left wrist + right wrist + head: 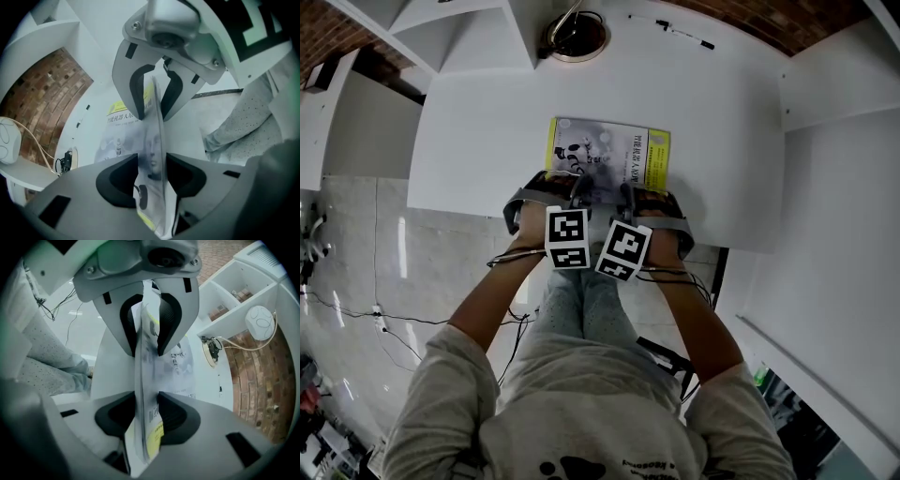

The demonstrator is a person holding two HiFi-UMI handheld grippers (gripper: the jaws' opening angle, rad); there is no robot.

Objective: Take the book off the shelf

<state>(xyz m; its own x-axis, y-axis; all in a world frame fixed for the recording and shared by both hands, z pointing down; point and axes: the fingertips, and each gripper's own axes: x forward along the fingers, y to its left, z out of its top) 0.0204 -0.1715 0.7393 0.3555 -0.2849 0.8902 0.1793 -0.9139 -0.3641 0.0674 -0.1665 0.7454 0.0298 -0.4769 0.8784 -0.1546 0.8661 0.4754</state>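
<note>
Grey sleeves (441,394) lead down to the left tongs (553,190) and right tongs (639,197). Both stand part open astride the near edge of the book (609,155), pads not pinching it. It lies flat on the counter (487,122), cover up. To let go well, I'd part them wider and draw straight back, so the book isn't dragged off the edge.

Left forearm (492,302): stretched forward, close beside my right.
Right forearm (694,319): matching reach.
Left gripper (551,187): tipped steeply down, jaws apart, loose around the book (609,150) edge.
Right gripper (652,199): same tilt, jaws likewise slack.
</note>
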